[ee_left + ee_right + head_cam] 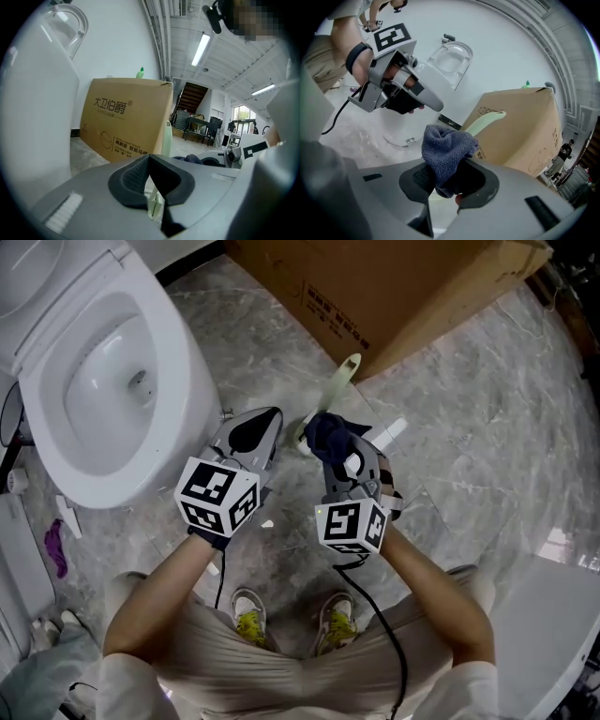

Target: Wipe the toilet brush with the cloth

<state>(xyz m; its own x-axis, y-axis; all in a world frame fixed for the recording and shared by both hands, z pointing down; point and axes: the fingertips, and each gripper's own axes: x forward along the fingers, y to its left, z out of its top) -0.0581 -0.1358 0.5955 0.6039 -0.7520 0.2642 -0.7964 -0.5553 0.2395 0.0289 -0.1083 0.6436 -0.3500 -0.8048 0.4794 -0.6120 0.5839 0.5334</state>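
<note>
The toilet brush [341, 381] is pale green, and its looped handle slants up toward the cardboard box. In the left gripper view the handle [166, 137] rises just past my left gripper [149, 160], whose jaws are shut with a pale green part of the brush [155, 205] between them. My left gripper [265, 420] sits left of the brush's lower end. My right gripper [334, 442] is shut on a dark blue cloth [325, 434]. That cloth [446, 149] bunches out of my right gripper [449, 180] against the handle [485, 121]. The brush under the cloth is hidden.
A white toilet [105, 381] with its seat up stands at the left. A large cardboard box [375, 287] closes off the far side. A white panel [548, 615] is at the lower right. A purple scrap [54, 547] lies on the marble floor, and the person's shoes [247, 619] are below the grippers.
</note>
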